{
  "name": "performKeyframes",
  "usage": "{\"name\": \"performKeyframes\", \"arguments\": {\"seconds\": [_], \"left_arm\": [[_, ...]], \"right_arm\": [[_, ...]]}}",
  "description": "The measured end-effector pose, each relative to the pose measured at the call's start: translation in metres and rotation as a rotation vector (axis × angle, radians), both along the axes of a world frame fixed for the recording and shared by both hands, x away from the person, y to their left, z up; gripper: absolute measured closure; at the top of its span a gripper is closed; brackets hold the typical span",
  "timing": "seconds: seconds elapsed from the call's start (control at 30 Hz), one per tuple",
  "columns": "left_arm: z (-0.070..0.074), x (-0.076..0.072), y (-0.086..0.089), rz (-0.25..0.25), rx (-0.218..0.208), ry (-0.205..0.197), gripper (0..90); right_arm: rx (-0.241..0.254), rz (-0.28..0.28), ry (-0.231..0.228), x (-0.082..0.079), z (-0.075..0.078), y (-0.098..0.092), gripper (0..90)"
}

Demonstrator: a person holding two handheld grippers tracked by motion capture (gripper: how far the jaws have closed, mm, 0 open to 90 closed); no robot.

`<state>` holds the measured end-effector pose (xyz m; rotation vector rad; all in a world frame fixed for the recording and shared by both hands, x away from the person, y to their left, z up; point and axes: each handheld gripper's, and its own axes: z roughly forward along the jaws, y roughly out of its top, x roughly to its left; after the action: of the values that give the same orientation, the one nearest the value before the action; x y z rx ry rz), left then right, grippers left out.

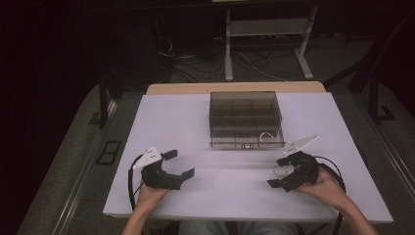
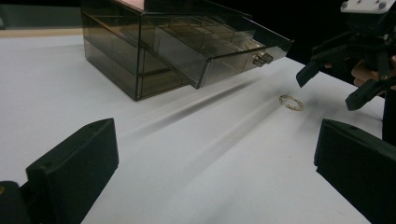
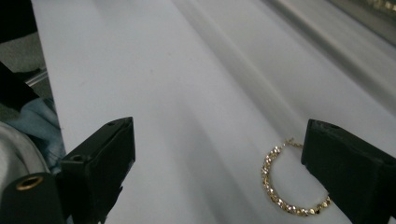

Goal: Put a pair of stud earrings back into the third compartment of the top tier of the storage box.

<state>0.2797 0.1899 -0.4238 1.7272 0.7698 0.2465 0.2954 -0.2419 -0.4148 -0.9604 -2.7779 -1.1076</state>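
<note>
Right gripper view: right gripper (image 3: 219, 172) spread wide, low over the gold bracelet (image 3: 285, 186), not gripping.
Bracelet: flat on table (image 1: 205, 196), just before drawer organizer (image 1: 244, 117).
Left gripper (image 1: 178, 164): open, empty.
Progress: pickup pending; bottom drawer (image 2: 219, 44) already open.

No readable text, label, brand or number anywhere; small marks on drawer box (image 1: 246, 117) front illegible

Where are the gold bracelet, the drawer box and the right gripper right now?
gold bracelet (image 3: 280, 198): right gripper view, on its beaded lower curve.
drawer box (image 1: 244, 104): high view, on its smoky top panel.
right gripper (image 1: 280, 172): high view, midway between its open fingertips.
</note>
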Motion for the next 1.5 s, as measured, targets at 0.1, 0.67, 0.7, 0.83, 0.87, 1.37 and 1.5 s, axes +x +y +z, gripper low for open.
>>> {"name": "performKeyframes", "arguments": {"seconds": [0.1,0.67,0.7,0.83,0.87,1.37,1.5], "left_arm": [[0.000,0.000,0.000,-0.001,0.000,0.001,0.0],[0.000,0.000,-0.001,-0.002,0.001,0.001,0.0],[0.000,0.000,-0.001,-0.002,0.001,0.000,0.0],[0.000,0.000,-0.001,-0.002,0.000,0.001,0.0],[0.000,0.000,-0.001,-0.002,0.000,0.001,0.0],[0.000,0.000,-0.001,-0.004,0.004,-0.001,0.0],[0.000,0.000,-0.001,-0.003,0.002,0.000,0.0]], "right_arm": [[-0.025,-0.006,-0.017,0.001,-0.005,-0.002,15.9],[-0.092,-0.041,-0.060,0.002,-0.012,-0.003,46.2],[-0.093,-0.048,-0.058,0.002,-0.012,-0.003,47.8],[-0.098,-0.060,-0.055,0.004,-0.013,-0.003,54.0],[-0.102,-0.062,-0.053,0.004,-0.014,-0.003,55.4],[-0.152,-0.095,-0.049,0.007,-0.021,-0.003,69.7],[-0.152,-0.102,-0.046,0.007,-0.022,-0.005,74.5]]}}
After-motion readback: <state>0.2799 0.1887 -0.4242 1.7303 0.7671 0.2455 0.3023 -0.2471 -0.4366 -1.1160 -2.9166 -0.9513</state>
